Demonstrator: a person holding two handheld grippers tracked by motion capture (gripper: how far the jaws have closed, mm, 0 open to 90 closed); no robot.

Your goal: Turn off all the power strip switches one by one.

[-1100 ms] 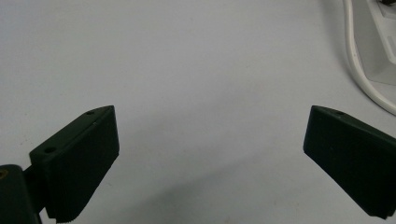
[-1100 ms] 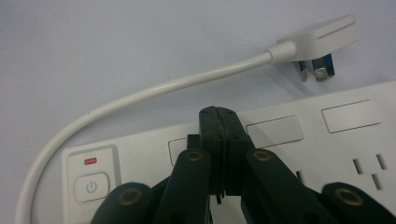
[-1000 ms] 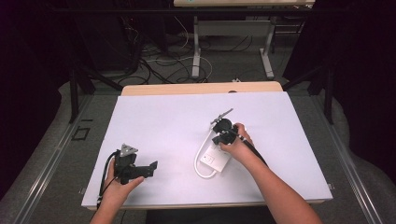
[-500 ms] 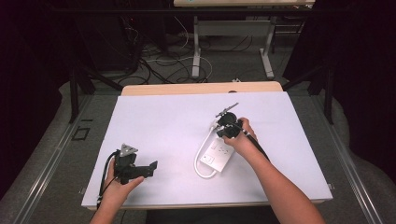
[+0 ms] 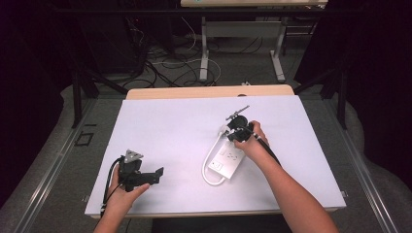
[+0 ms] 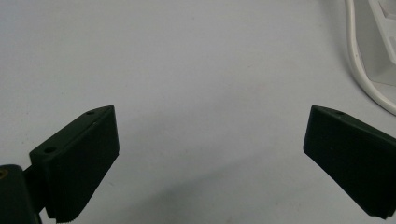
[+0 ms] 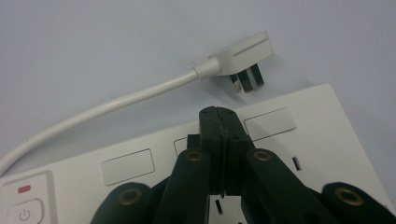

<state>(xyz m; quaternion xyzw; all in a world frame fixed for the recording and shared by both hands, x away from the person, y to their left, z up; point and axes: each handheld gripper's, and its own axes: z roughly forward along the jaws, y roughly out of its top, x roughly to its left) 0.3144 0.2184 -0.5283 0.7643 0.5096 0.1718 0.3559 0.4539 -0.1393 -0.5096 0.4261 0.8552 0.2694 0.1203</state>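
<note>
Your right claw (image 5: 236,130) sits over the far end of the white power strip (image 5: 227,160), and its jaws are clenched tight together with nothing caught between them. In the right gripper view the closed tips (image 7: 219,122) hover over the strip's top face (image 7: 299,140), between two of the blank rectangular covers; whether they actually touch the plastic can't be told from here. Just beyond the strip's far edge lies its own white plug (image 7: 243,58), turned on its side so the prongs point back toward the strip — near it, but not inserted anywhere. The white cord (image 7: 112,109) runs from the plug along the strip's long side, and in the high view it loops round the near end of the strip (image 5: 210,165). At the strip's near end you can see the power button (image 7: 24,213) with a small red mark above it.

Your left claw (image 5: 154,174) is released: in the left gripper view both black jaws stand wide apart with bare bench (image 6: 196,93) between them. It rests low near the front left of the bench (image 5: 160,126), well apart from the strip (the cord and a corner of the strip show at the upper right edge of its camera (image 6: 362,70)). Your left hand (image 5: 125,190) grips its body from behind.
</note>
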